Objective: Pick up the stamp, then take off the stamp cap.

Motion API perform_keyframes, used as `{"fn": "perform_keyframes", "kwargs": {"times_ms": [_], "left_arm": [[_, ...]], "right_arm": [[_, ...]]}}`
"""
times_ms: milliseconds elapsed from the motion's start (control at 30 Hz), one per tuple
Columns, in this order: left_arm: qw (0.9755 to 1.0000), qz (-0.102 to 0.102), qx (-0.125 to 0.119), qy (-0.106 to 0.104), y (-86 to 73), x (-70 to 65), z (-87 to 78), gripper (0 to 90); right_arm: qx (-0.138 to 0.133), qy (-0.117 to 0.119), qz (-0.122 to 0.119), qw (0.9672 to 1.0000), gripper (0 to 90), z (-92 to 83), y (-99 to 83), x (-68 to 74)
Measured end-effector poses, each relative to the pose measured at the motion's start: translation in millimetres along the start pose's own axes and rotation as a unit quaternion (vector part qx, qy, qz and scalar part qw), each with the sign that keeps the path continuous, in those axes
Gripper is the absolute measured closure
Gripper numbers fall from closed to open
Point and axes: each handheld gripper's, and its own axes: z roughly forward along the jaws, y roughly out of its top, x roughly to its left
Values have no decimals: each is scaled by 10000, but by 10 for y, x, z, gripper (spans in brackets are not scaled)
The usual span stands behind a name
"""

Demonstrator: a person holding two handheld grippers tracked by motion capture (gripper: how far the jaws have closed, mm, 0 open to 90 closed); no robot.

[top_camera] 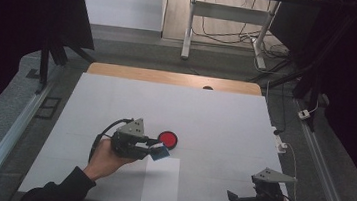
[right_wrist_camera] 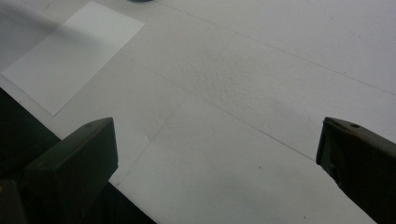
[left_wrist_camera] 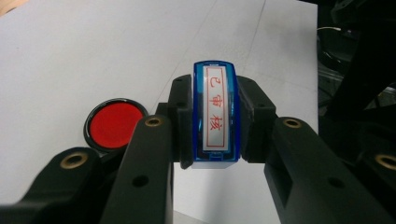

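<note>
Nearest the person, at the bottom right of the high view, the right claw (top_camera: 233, 198) hangs over the white surface (top_camera: 224, 120) near its front edge, jaws wide apart with nothing between them; in the right gripper view they frame only bare covering. It looks parked, out of the way of the working hand.

Just left of it lies a sheet of white paper (top_camera: 161, 179), flat and square to the front edge, its far end reaching up toward the left claw (top_camera: 157, 150). That placement suggests it is the target for an imprint.

Above the paper's far end, the left claw is clamped on a blue stamp (left_wrist_camera: 215, 115), the pads pressing its two long sides. In the left gripper view the stamp's label window with red characters faces the camera, so the printing face probably points away and down. Gripping it by the flanks keeps that face free and lets the person press straight down. The stamp seems to be off the surface, though whether it is touching the paper's edge cannot be told.

Just beyond the stamp sits a round red ink pad (top_camera: 167, 139) in a black case, open and close beside the claw, handy for inking.

Farther off, the surface is bare to its wooden far edge (top_camera: 174, 78). Nothing stands between stamp, pad and paper; the one thing to mind is the pad's nearness to the claw's jaw
</note>
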Motion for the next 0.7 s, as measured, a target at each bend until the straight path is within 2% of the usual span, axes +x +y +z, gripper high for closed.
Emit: {"fn": "perform_keyframes", "kwargs": {"times_ms": [100, 200, 333, 533, 700], "left_arm": [[9999, 97, -58, 58, 16, -35, -14, 701], [9999, 93, -105, 13, 31, -59, -22, 701], [9999, 96, -42, -5, 34, -70, -9, 701], [10000, 44, -17, -27, 31, -65, -20, 700], [10000, -32, -8, -78, 32, -56, -31, 700]], "right_arm": [[3, 7, -1, 10000, 0, 1, 0, 0], [12, 35, -13, 10000, 0, 1, -1, 0], [10, 72, -2, 10000, 0, 0, -3, -9], [29, 150, 34, 9999, 0, 3, 4, -16], [-57, 185, 57, 9998, 0, -21, 0, -22]]}}
